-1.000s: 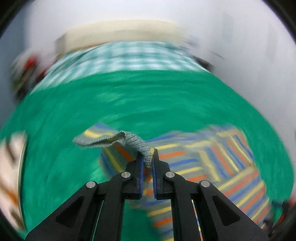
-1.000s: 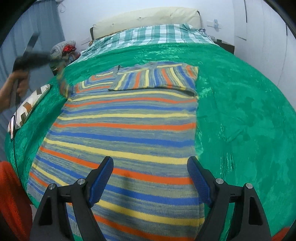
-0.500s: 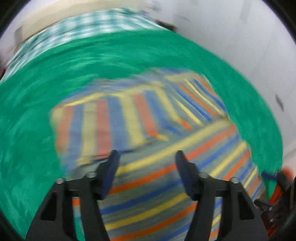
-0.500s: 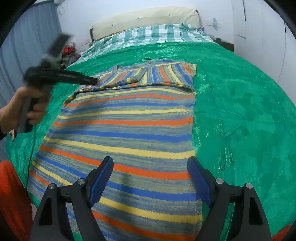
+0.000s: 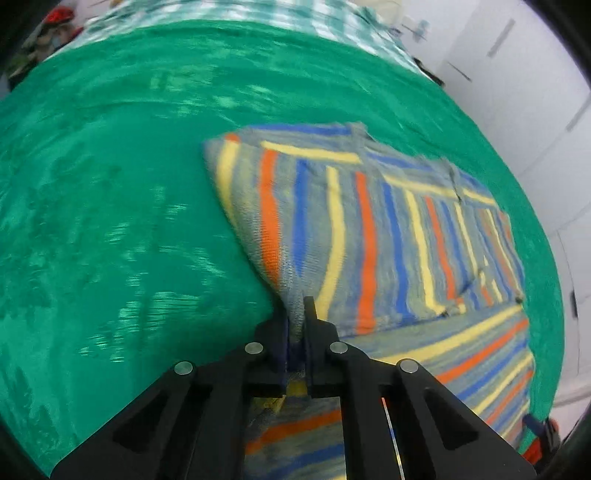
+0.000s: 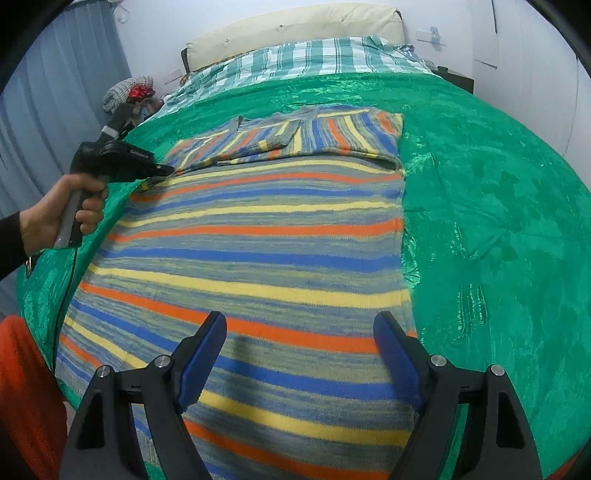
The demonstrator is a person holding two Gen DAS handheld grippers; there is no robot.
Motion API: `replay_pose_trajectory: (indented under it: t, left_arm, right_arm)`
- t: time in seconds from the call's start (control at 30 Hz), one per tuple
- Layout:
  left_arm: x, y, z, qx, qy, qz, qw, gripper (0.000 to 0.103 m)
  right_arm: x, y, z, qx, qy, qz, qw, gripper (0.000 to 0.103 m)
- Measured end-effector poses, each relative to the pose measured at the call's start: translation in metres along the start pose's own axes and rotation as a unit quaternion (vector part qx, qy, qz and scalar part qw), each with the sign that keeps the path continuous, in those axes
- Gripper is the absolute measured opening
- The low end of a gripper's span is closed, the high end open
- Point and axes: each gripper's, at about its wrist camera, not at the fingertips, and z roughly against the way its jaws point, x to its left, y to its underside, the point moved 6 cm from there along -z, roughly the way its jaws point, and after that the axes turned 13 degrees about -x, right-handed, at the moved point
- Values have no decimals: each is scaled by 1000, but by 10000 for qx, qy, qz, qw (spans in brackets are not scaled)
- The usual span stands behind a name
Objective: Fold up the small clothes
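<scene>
A knitted sweater [image 6: 258, 240] striped in blue, orange and yellow lies flat on a green bedspread [image 6: 498, 203], both sleeves folded across its chest. In the left wrist view my left gripper [image 5: 295, 321] is shut on the sweater [image 5: 369, 221] at its left edge, where the folded sleeve meets the body, and fabric bunches between the pads. The right wrist view shows that same left gripper [image 6: 162, 171] low at the sweater's left shoulder, held by a person's hand [image 6: 62, 218]. My right gripper [image 6: 301, 325] hovers open over the sweater's lower part, with nothing between its fingers.
The green bedspread [image 5: 110, 184] spreads wide on both sides of the sweater. Behind it lie a green plaid sheet [image 6: 314, 59] and a cream headboard [image 6: 295, 22]. A heap of things [image 6: 129, 88] sits at the far left, and orange fabric [image 6: 22, 387] is at the near left.
The left gripper let go of the sleeve cuff, opened, sank toward the bed and shut again on the sweater's left edge. The sleeve now lies folded across the chest. The right gripper stayed still.
</scene>
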Motion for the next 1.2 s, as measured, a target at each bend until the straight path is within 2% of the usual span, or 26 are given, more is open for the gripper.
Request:
replay_pose_trajectory:
  t: [0.07,0.13,0.23,0.27,0.3,0.37,0.43,0.5,0.6,0.67,0.77,0.8,0.83,0.9,0.97,1.1,1.2]
  left_arm:
    - [15,-5,3,-129,-369,-6,9992,4]
    - [25,-2,-3,25,-380,113,9992,5]
    - [22,0,-6,187,-442,-43,9988,12]
    - [21,-1,-3,251,-469,-76,9986,19]
    - [20,-6,-6,258,-517,-78,9983,33]
    - [20,-19,10,-76,-770,-134,9969,49]
    - [18,-30,25,-405,-876,-233,9951,52]
    - [4,-40,33,-627,-794,-393,9941,51]
    - [-24,-48,25,-733,-492,-759,9932,53]
    - [-36,-37,9,-550,-439,-1044,9920,58]
    - [-23,-4,-25,111,-845,-1272,9882,61]
    - [-19,0,-25,100,-853,-1279,9881,62]
    - [-18,1,-19,-96,-830,-1271,9884,65]
    - [-15,-1,-11,-110,-955,-1207,9880,77]
    - [-15,-5,4,-238,-973,-1222,9874,78]
    - [-13,-6,33,-511,-1255,-1435,9803,91]
    - [-14,-4,48,-598,-1376,-1548,9765,92]
  right_arm:
    - [-1,0,0,-2,-1,-31,10000,81]
    - [-3,0,-3,19,-13,-51,10000,81]
    - [-2,1,-4,37,-46,-67,10000,81]
    - [-2,1,-3,27,-53,-57,10000,81]
    - [-1,1,-1,18,-54,-49,10000,81]
    - [-2,-1,0,-14,-37,-63,10000,81]
    - [-5,-2,1,-69,-7,-105,9999,81]
    - [-8,-3,0,-72,24,-155,9999,81]
    - [-9,0,-4,15,39,-209,9998,81]
    - [-8,0,-4,23,49,-177,9998,81]
    - [-6,0,-2,18,69,-82,9999,81]
    - [-6,1,-2,25,72,-84,9999,81]
    - [-7,1,-1,35,76,-94,9999,81]
    - [-10,3,0,42,80,-135,9999,81]
    - [-12,2,0,29,78,-177,9998,81]
    - [-11,-3,0,-52,93,-186,9998,81]
    - [-10,-2,2,-59,119,-162,9998,81]
